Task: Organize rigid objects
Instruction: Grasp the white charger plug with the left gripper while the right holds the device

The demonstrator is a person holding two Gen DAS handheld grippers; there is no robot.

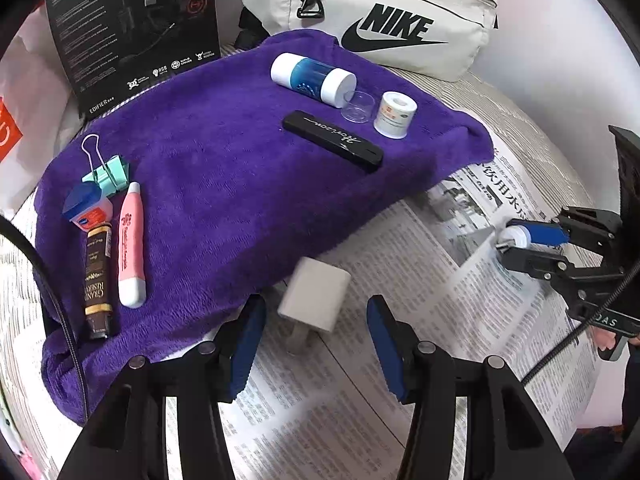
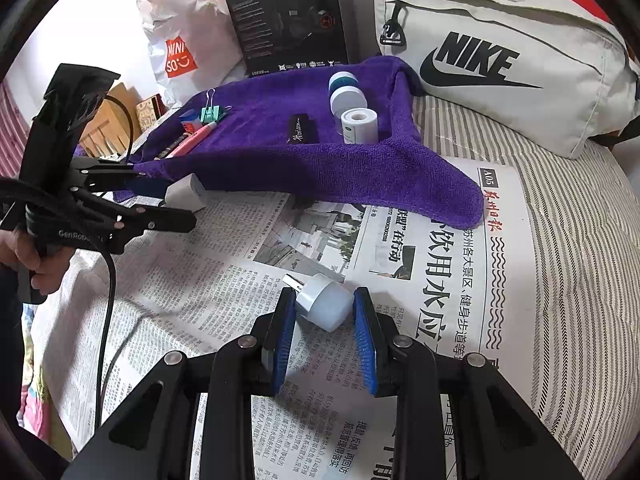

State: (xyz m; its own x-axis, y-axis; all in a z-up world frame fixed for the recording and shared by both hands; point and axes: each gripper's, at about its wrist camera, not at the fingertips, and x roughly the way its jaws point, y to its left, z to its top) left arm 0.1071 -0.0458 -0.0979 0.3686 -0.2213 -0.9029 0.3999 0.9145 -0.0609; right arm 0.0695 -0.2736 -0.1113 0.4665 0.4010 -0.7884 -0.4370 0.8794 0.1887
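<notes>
**Two adapters, two grips, neither fully settled**

The right gripper [image 2: 324, 322] has its jaws partly closed around a small round USB night-light plug [image 2: 325, 306], both pads at its sides; contact looks light, so the smooth dome could squirt out if squeezed off-centre. The left gripper [image 1: 316, 344] stands with jaws wide apart, straddling a white charger cube [image 1: 316, 300] without touching it; closing on a corner could tip it. Both lie on the newspaper [image 1: 440, 320] covering the bed, near the front edge of the purple towel [image 1: 224, 184], where sorted items sit.
</notes>
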